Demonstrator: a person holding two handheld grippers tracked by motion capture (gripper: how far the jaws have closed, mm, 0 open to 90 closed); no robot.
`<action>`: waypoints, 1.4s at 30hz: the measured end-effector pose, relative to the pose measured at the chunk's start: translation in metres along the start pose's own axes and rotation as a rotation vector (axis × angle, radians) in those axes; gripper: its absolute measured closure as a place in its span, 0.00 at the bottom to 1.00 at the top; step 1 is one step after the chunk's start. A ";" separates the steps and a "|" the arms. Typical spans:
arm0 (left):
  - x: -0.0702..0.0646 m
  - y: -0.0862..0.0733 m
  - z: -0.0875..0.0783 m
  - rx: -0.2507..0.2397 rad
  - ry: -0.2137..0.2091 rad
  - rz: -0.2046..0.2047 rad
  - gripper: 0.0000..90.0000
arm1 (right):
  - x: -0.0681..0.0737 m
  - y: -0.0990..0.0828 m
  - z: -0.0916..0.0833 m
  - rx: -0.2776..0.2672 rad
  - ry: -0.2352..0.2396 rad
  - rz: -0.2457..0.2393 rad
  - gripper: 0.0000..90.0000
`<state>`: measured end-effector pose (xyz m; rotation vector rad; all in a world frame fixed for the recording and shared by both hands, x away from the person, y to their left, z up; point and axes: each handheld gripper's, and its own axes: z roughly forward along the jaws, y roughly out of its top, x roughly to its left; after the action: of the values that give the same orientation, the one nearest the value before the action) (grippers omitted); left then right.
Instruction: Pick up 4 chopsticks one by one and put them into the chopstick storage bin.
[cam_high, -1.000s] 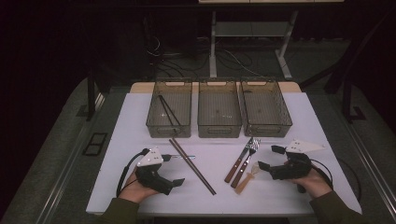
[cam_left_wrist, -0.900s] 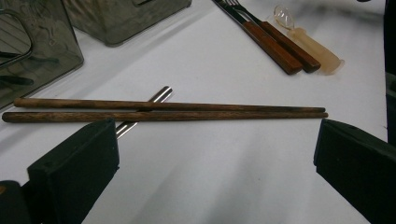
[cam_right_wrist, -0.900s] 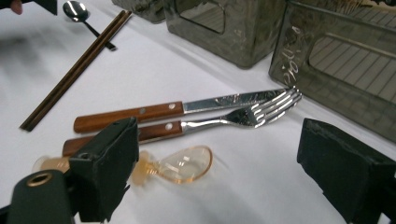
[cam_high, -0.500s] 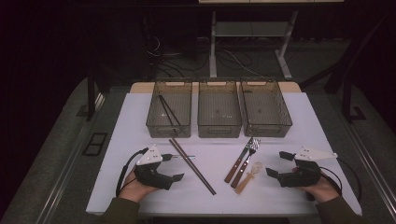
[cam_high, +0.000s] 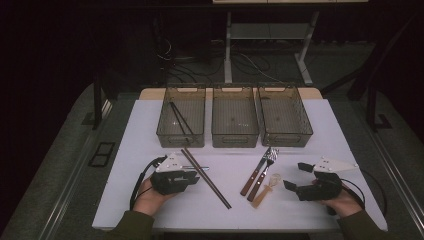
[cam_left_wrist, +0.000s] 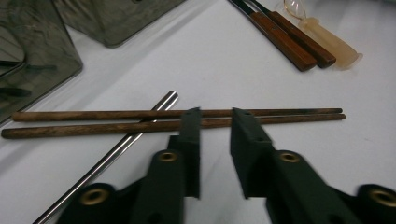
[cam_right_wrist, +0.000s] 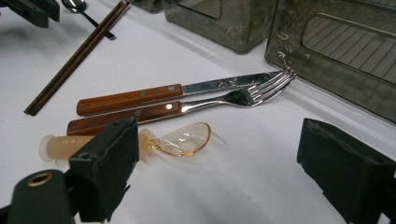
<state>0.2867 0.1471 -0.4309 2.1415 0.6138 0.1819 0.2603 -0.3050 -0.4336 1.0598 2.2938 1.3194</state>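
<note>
1. Currently the left gripper (cam_high: 196, 175) lies low on the white table (cam_high: 325, 130), its jaws just closed to a narrow gap; in the left gripper view the tips reach the pair of wooden chopsticks (cam_left_wrist: 140, 120) — whether the pads press on them cannot be told.
2. Chopsticks: side by side, flat on the table, lying over a steel utensil handle (cam_left_wrist: 112, 156).
3. The right gripper (cam_right_wrist: 224, 172) stands wide open, holding nothing.
4. Just ahead of its jaws lie a translucent amber spoon (cam_right_wrist: 180, 140), a wood-handled fork (cam_right_wrist: 196, 106) and a wood-handled knife (cam_right_wrist: 187, 89) — parallel, close together.
5. Three grey bins (cam_high: 235, 136) stand in a row at the far side; the left bin (cam_high: 165, 131) holds dark sticks.
</note>
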 end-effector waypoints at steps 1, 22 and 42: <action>-0.001 0.001 0.001 0.003 -0.006 0.001 0.92 | 0.000 0.000 0.000 0.000 0.000 0.000 0.14; -0.035 0.015 0.046 0.111 -0.153 0.129 0.99 | 0.000 0.000 0.000 0.004 -0.007 -0.002 0.15; -0.040 0.027 0.061 0.088 -0.155 0.149 0.99 | 0.000 0.000 -0.001 0.002 -0.011 0.001 0.15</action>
<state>0.2823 0.0702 -0.4424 2.2625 0.3785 0.0697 0.2599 -0.3057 -0.4335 1.0664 2.2881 1.3086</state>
